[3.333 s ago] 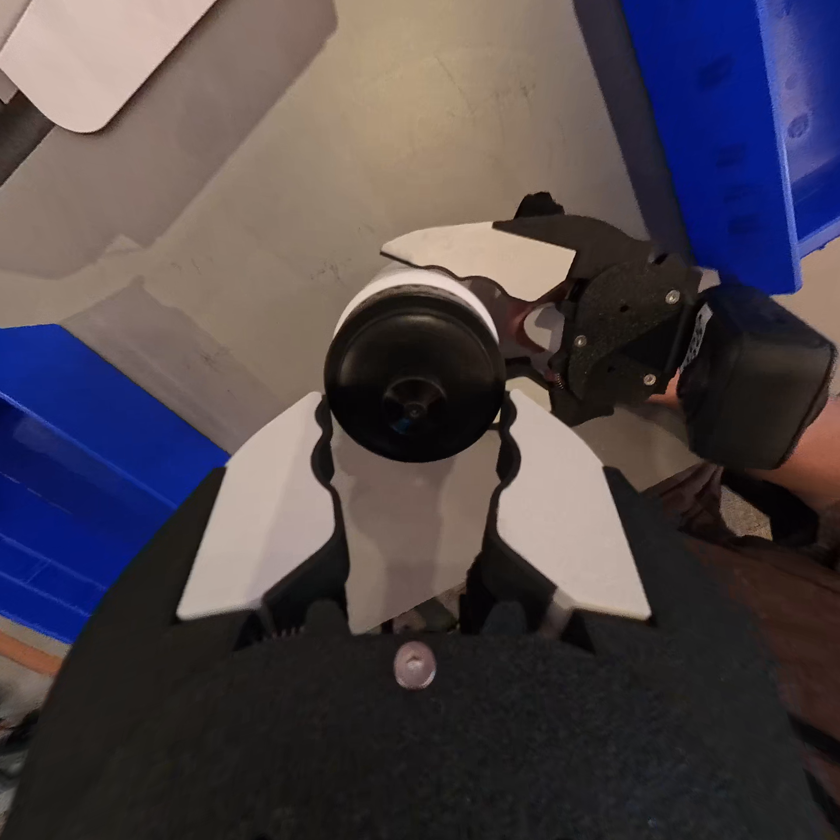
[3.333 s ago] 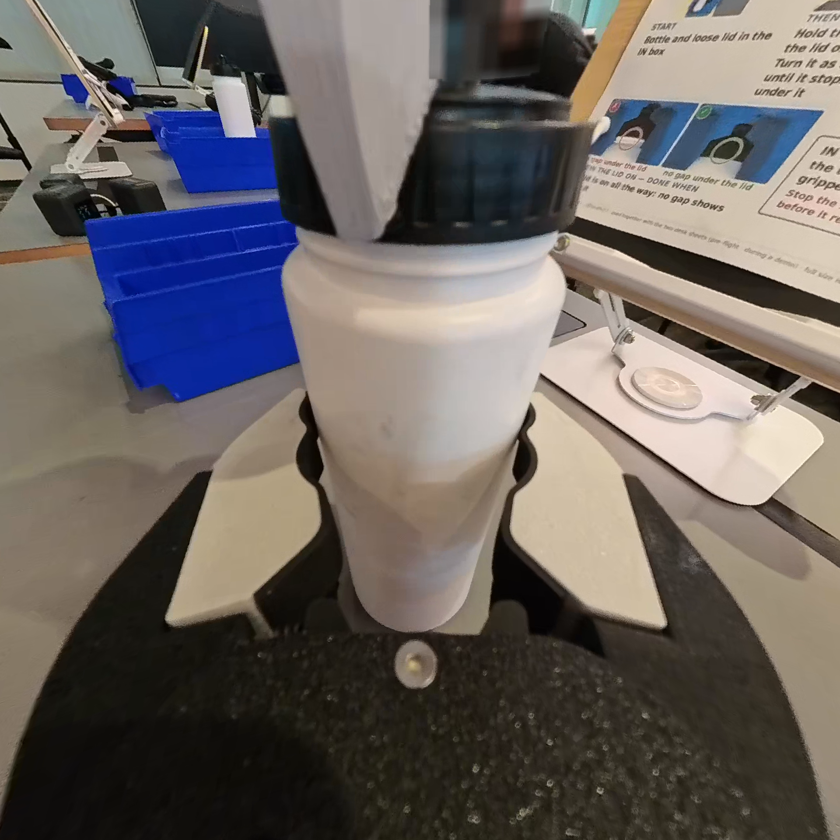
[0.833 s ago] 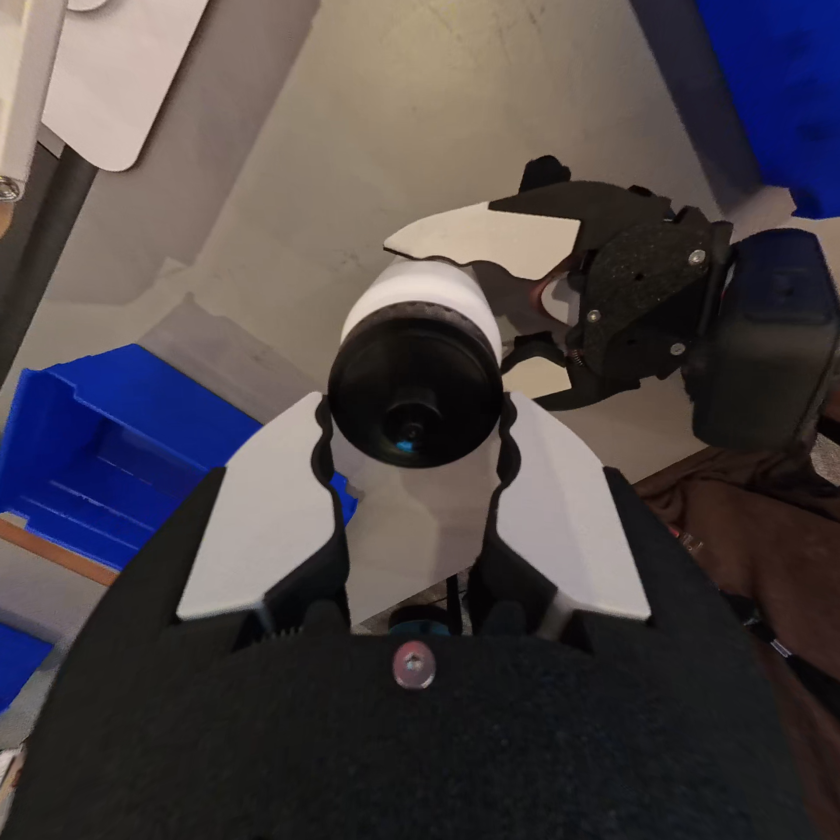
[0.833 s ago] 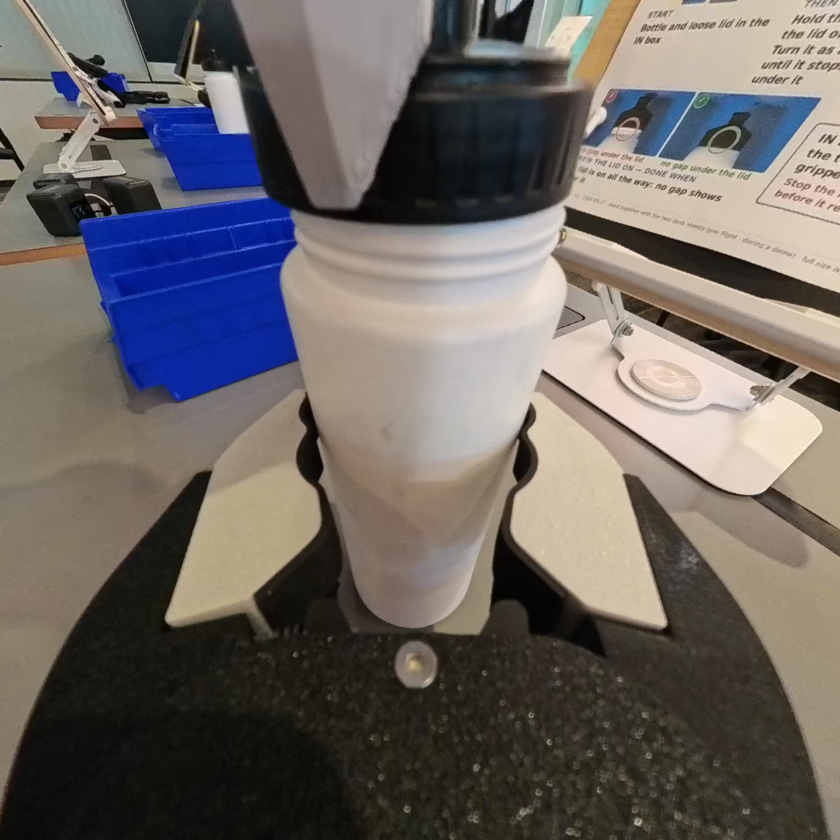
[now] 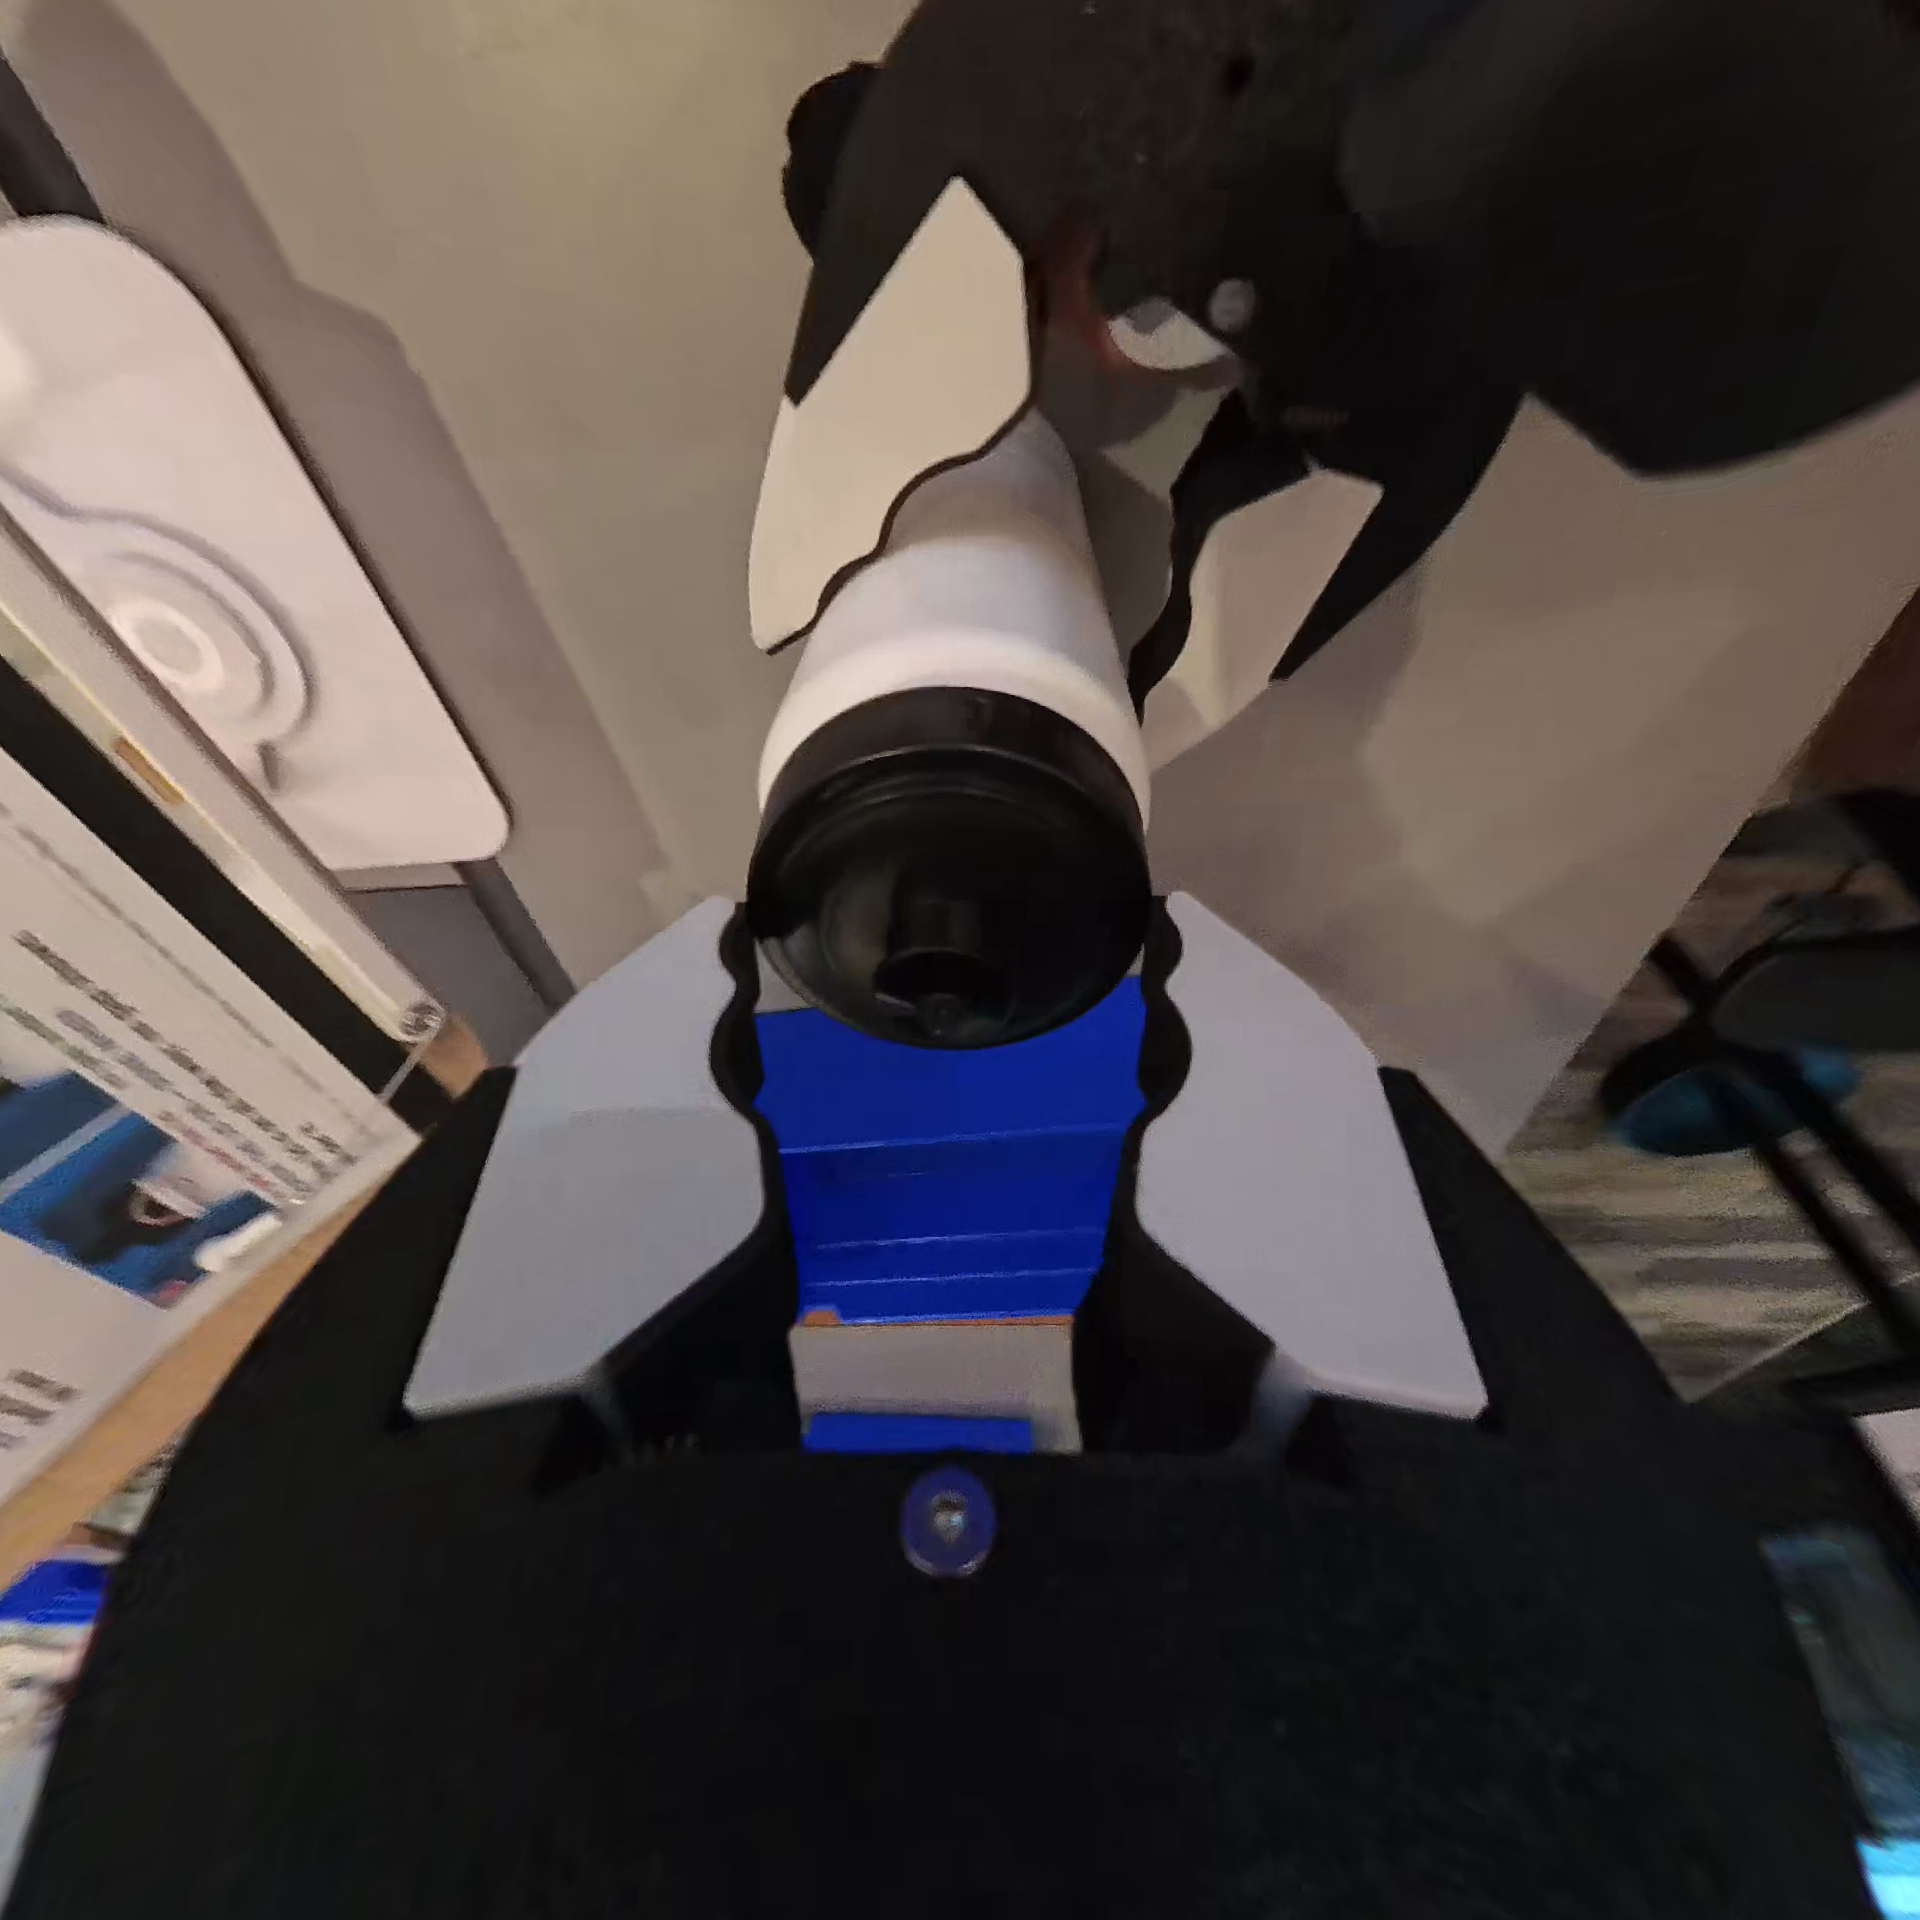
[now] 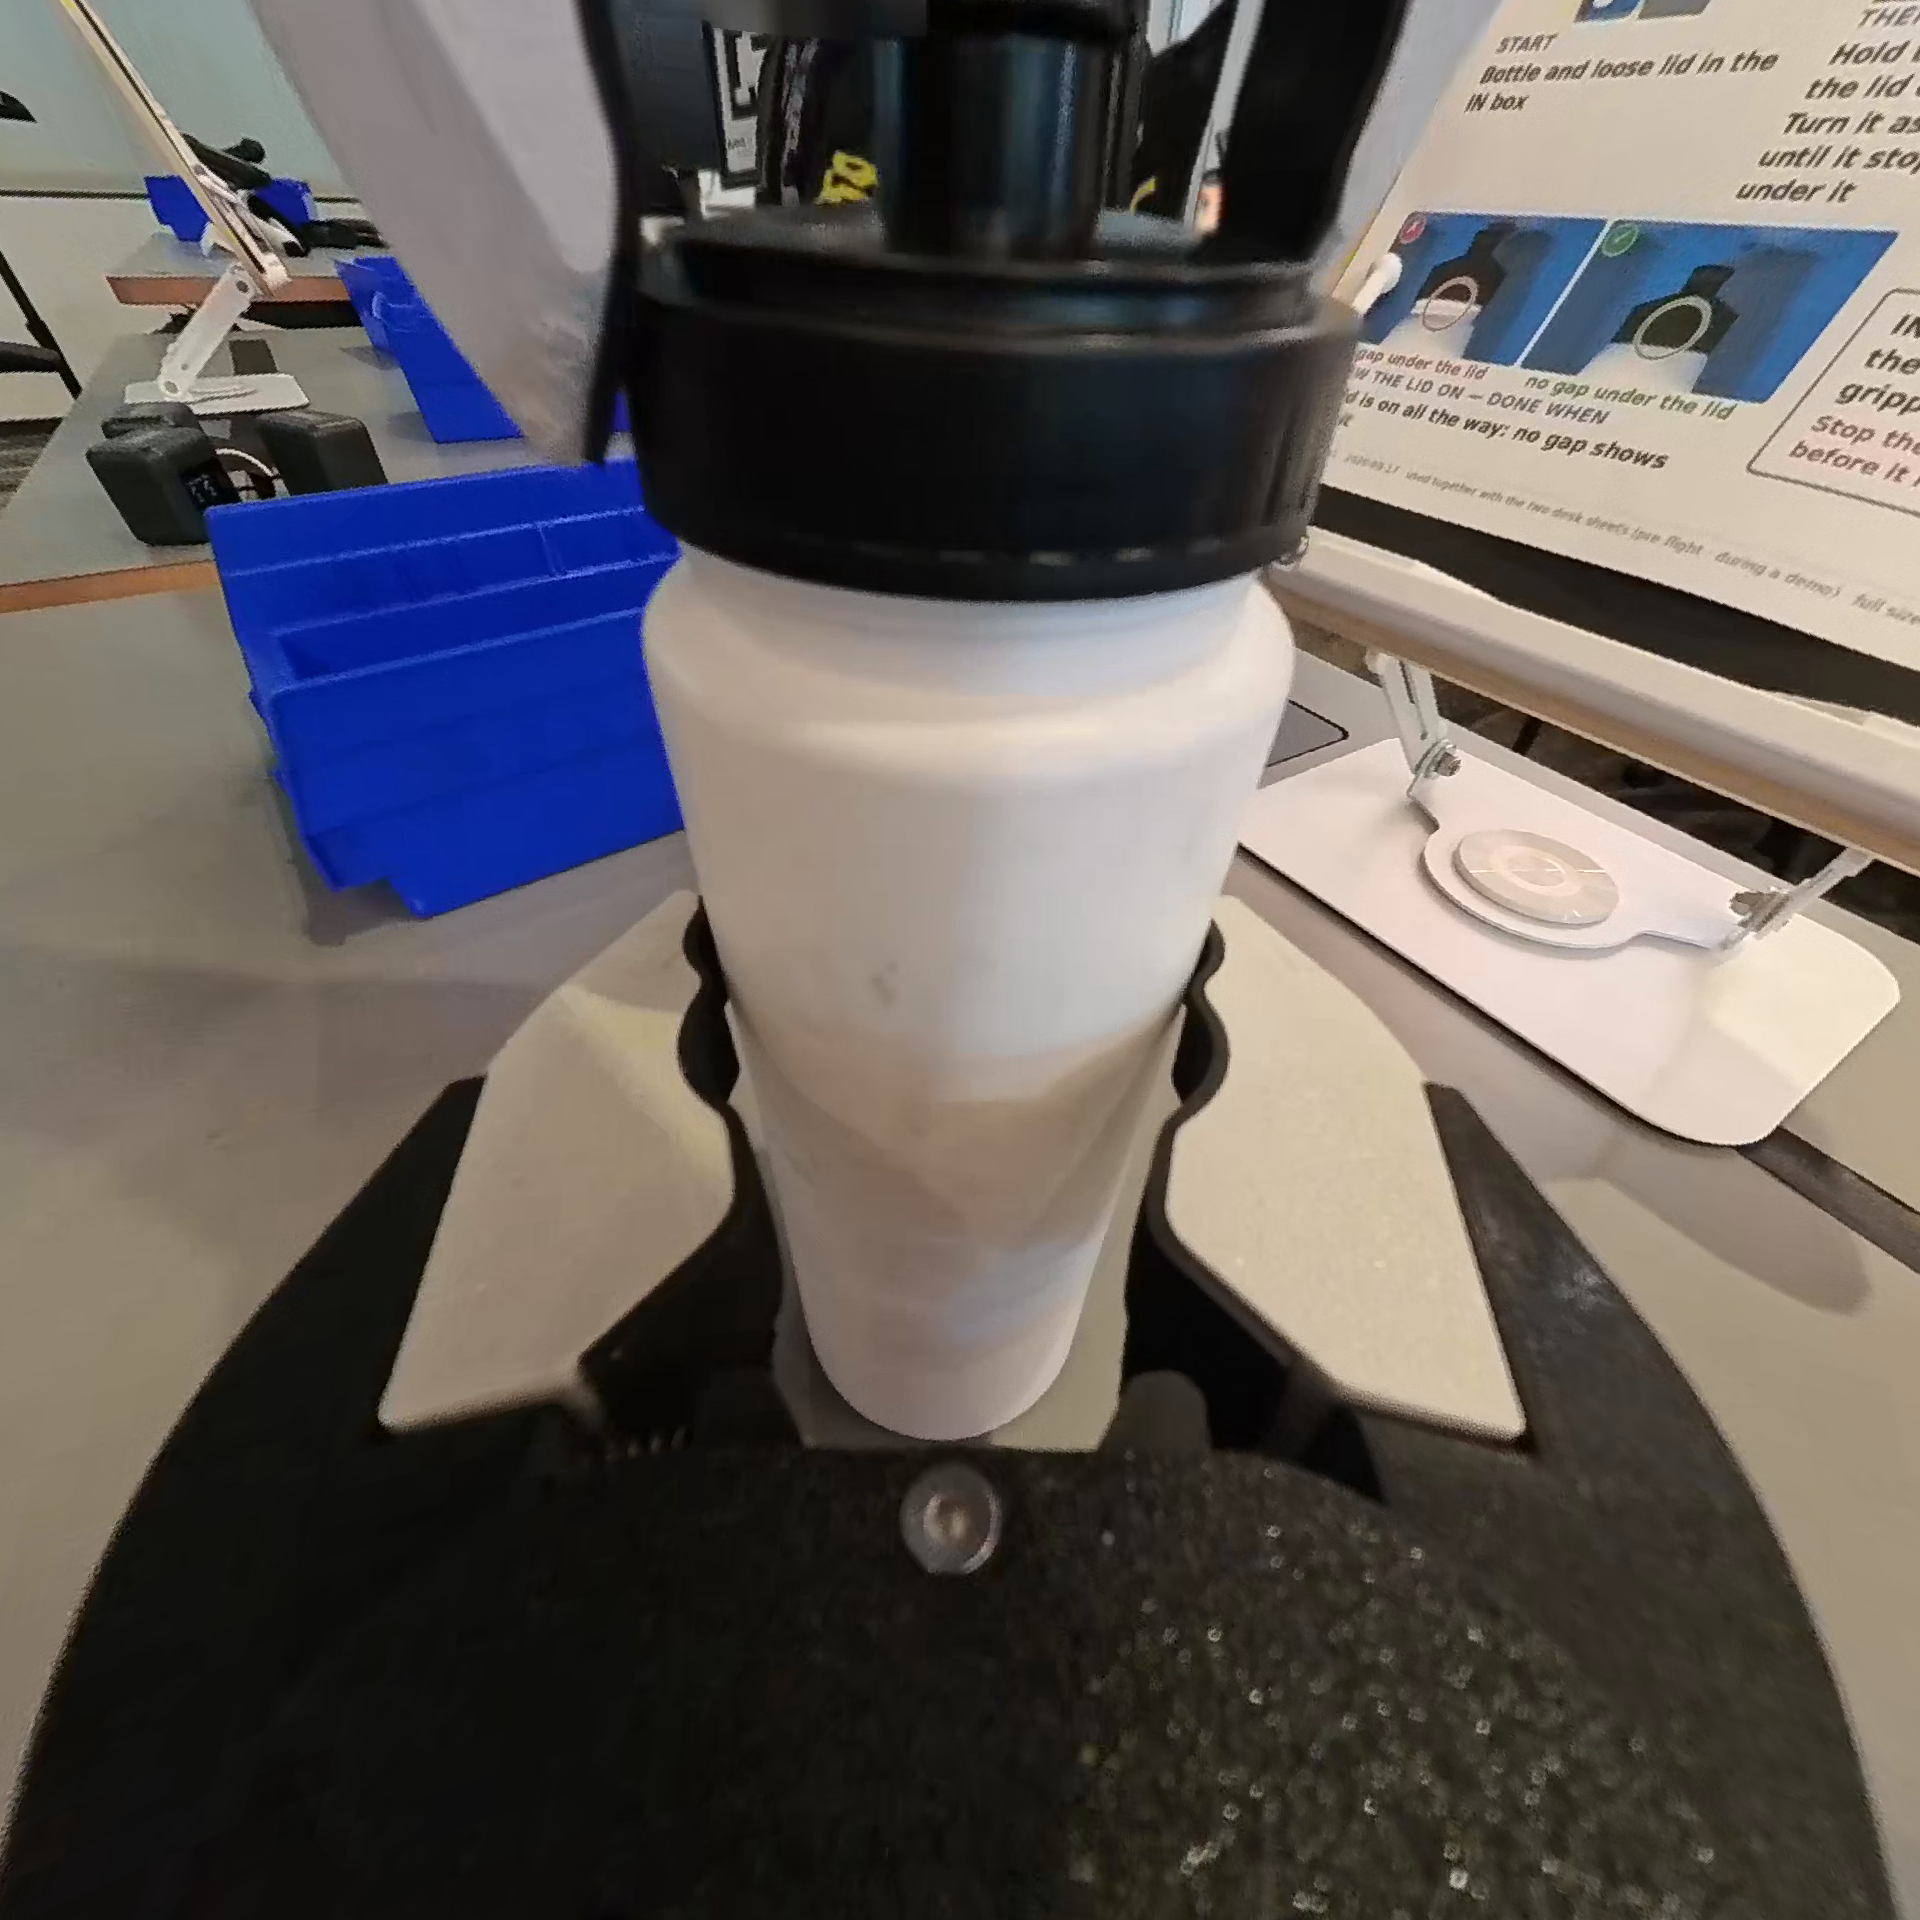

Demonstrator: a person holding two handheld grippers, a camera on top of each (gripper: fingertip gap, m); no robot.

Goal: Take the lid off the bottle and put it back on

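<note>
A white bottle (image 6: 966,831) stands upright in my right gripper (image 6: 951,977), whose two pads press on its lower body. The black lid (image 6: 977,436) sits on the bottle's neck, and no thread shows under it. In the left wrist view I look down on the lid (image 5: 948,883). My left gripper (image 5: 948,935) is shut on the lid, one pad on each side of its rim. One left finger (image 6: 468,260) shows blurred beside the lid in the right wrist view. A right finger (image 5: 883,436) shows against the bottle body (image 5: 966,582) in the left wrist view.
A blue bin (image 6: 447,665) stands on the grey table (image 6: 156,935) left of the bottle and also shows in the left wrist view (image 5: 951,1174). An instruction sheet (image 6: 1662,312) on a stand with a white base (image 6: 1621,997) is at the right.
My left gripper has turned around the bottle's axis with the lid in it. The thread seen under the lid a moment ago is now covered. The right gripper holds the bottle still.
</note>
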